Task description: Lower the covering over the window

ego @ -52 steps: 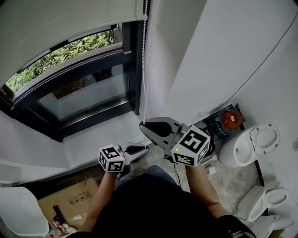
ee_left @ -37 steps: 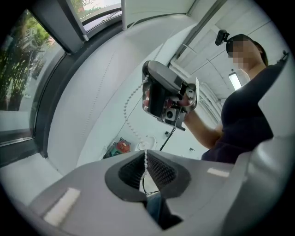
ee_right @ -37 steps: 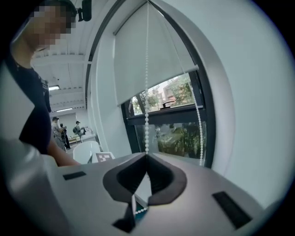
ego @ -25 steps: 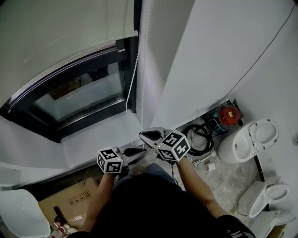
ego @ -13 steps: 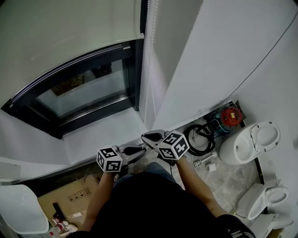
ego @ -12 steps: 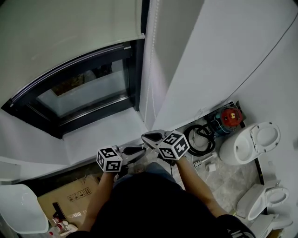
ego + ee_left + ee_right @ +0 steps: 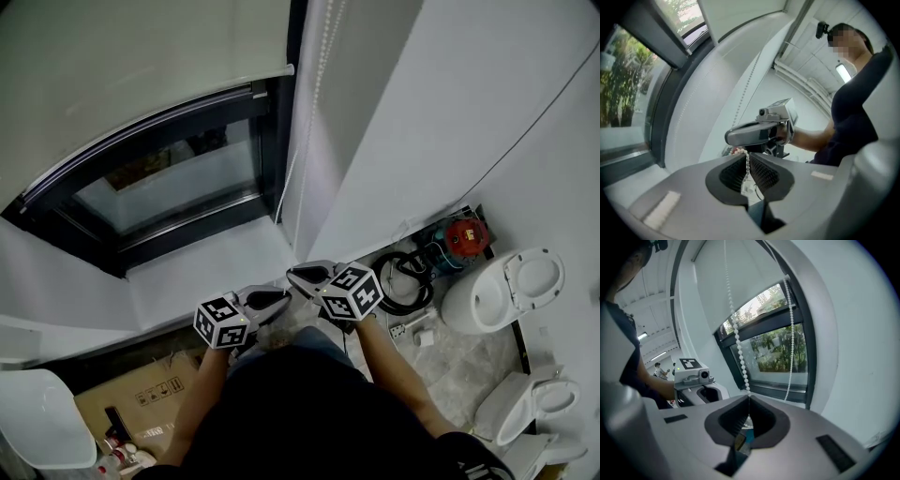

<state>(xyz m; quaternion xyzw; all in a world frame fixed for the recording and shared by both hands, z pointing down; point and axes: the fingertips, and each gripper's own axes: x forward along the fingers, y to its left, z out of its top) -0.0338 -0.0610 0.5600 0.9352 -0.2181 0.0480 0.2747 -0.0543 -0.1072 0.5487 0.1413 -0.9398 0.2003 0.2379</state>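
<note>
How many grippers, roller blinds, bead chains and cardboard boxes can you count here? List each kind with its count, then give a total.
Grippers: 2 (left gripper, right gripper)
Roller blind: 1
Bead chain: 1
Cardboard box: 1
Total: 5

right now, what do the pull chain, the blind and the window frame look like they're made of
bead chain: small round white beads on a strand, faintly glossy; probably plastic.
blind: flat, matte, off-white sheet with a straight bottom bar; it looks like fabric or vinyl, but I can't tell which.
window frame: black, smooth, slightly shiny sections; likely painted metal.
</note>
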